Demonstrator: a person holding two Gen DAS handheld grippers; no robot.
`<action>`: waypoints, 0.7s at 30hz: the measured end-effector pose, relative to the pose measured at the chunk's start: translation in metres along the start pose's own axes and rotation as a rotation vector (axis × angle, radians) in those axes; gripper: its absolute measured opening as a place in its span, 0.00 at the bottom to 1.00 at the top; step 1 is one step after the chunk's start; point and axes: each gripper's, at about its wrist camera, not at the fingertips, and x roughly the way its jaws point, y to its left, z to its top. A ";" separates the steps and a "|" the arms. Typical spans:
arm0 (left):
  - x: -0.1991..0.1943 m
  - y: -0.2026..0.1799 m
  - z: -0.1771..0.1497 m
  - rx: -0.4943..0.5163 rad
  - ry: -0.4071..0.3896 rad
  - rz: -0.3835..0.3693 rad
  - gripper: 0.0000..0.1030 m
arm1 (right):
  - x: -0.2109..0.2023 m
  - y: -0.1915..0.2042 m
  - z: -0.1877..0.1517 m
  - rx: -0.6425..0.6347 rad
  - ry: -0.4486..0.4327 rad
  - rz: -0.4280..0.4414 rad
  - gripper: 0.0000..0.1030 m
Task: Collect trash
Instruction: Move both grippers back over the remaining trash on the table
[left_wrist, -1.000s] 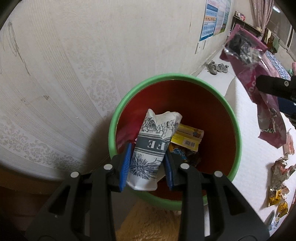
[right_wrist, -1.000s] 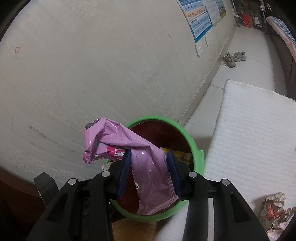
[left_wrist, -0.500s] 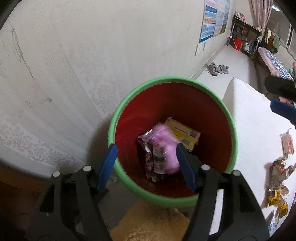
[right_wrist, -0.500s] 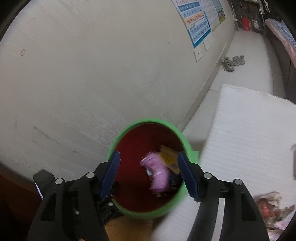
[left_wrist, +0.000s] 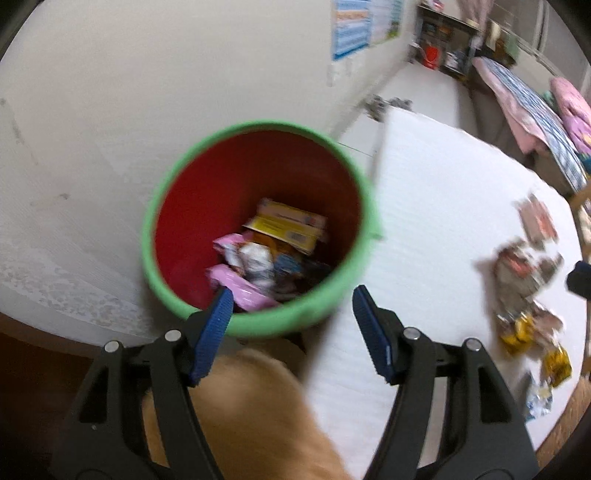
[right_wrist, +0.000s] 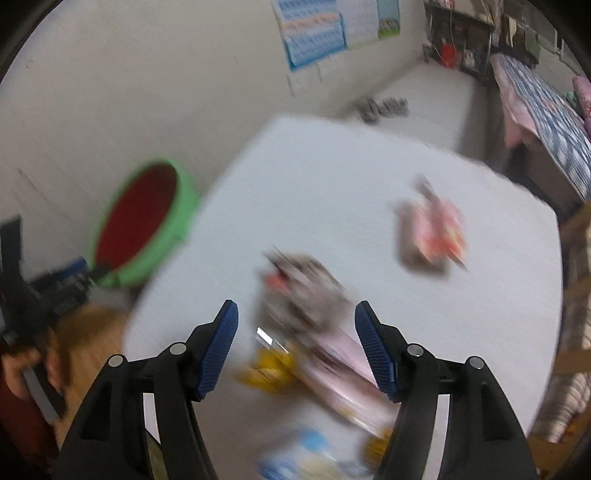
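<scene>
Left wrist: left tool (left_wrist: 291, 314) wide, empty, over near rim of bin (left_wrist: 258, 325); wrappers (left_wrist: 266, 251) inside bin.
Right wrist: right tool (right_wrist: 295, 328) wide, empty, above blurred trash (right_wrist: 306, 295) on mat (right_wrist: 332, 177), right of bin (right_wrist: 147, 258).

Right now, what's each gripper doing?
Left gripper: open, empty, by the bin.
Right gripper: open, empty, above wrappers.

— Surface? 
— White mat (right_wrist: 332, 184) on the floor. 
— On it? 
— Loose wrappers: a grey crumpled one (right_wrist: 306, 291), a pink one (right_wrist: 432, 232), yellow and pink pieces (right_wrist: 295, 365) nearest.
</scene>
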 end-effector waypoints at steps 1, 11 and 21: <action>-0.001 -0.009 -0.002 0.016 0.004 -0.012 0.63 | 0.001 -0.009 -0.007 -0.004 0.022 -0.009 0.63; -0.013 -0.116 -0.013 0.175 0.033 -0.154 0.65 | 0.050 -0.041 -0.050 -0.077 0.191 -0.004 0.58; -0.001 -0.175 0.007 0.231 0.027 -0.203 0.71 | 0.012 -0.074 -0.073 0.199 0.005 0.060 0.37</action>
